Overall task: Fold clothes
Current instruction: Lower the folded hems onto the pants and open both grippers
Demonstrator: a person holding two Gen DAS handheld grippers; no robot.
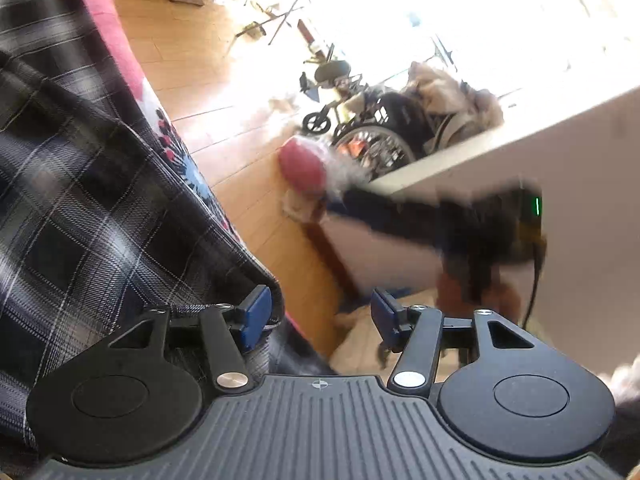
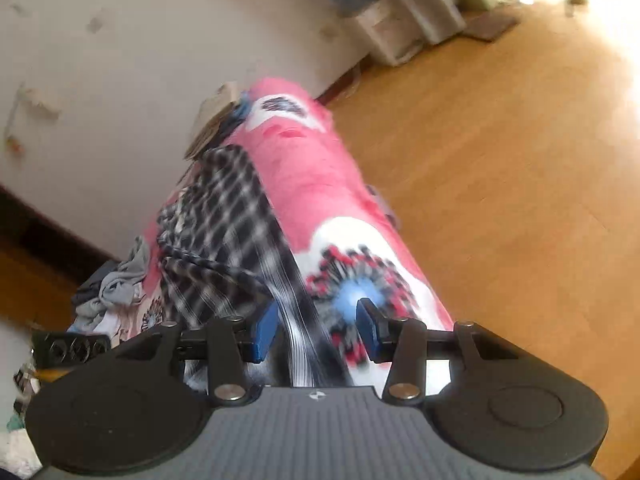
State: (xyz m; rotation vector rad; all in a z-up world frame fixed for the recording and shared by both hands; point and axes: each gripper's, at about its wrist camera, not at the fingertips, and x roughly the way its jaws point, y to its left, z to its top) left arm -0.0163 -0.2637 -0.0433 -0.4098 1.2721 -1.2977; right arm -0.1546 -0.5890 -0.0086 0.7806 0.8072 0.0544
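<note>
Left gripper: jaws apart, nothing clamped; plaid garment at its 9 to 11 o'clock, edge just beside the left blue pad. Right gripper: jaws apart, unclamped, over the same plaid garment, which lies at 11 o'clock on the pink floral blanket. Wooden floor at 2 o'clock.

Hard sunlight is pouring through the windows at one o'clock, washing out the wooden floor beneath them. A wheelchair is standing at the centre, piled with something pale. In the right wrist view a scuffed white wall is filling eleven o'clock, with pale cabinets sitting at one o'clock.
</note>
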